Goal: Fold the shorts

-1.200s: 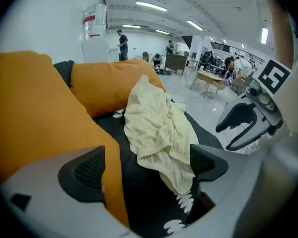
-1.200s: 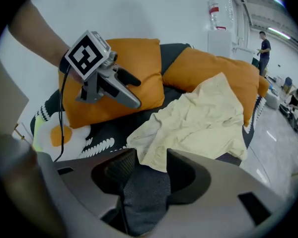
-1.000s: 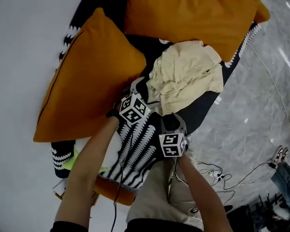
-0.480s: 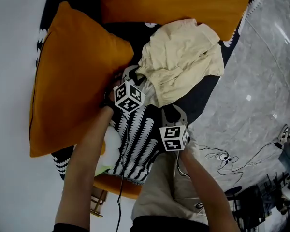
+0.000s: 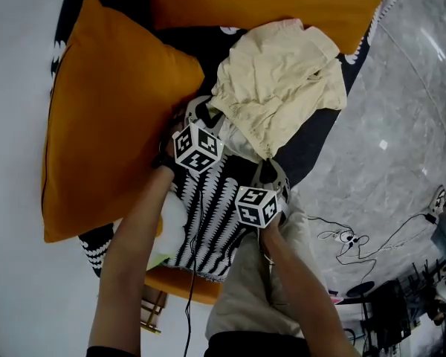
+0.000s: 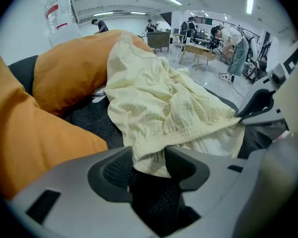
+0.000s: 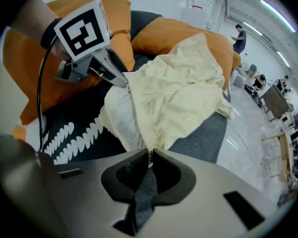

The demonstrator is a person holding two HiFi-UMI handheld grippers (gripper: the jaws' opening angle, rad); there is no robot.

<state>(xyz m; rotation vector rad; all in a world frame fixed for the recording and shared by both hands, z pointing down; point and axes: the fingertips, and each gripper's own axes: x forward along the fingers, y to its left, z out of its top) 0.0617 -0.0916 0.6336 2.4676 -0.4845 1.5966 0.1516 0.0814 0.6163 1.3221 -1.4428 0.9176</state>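
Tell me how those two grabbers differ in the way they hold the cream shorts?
The left gripper grips with jaws apart, on a thick bunch of elastic waistband; the right gripper is almost shut on a thin edge of cloth. In the head view the left gripper lies beside the orange cushion, the right gripper nearer the person. Both pinch the same shorts, and both sets of jaws have just been closing.

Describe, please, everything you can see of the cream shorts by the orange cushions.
The shorts are pale cream, crinkled cloth with a gathered elastic waistband and white lining showing. They lie crumpled on the dark seat against the orange cushions. The left gripper, its jaws just closed, pinches the waistband; the right gripper is shut on a thin edge.
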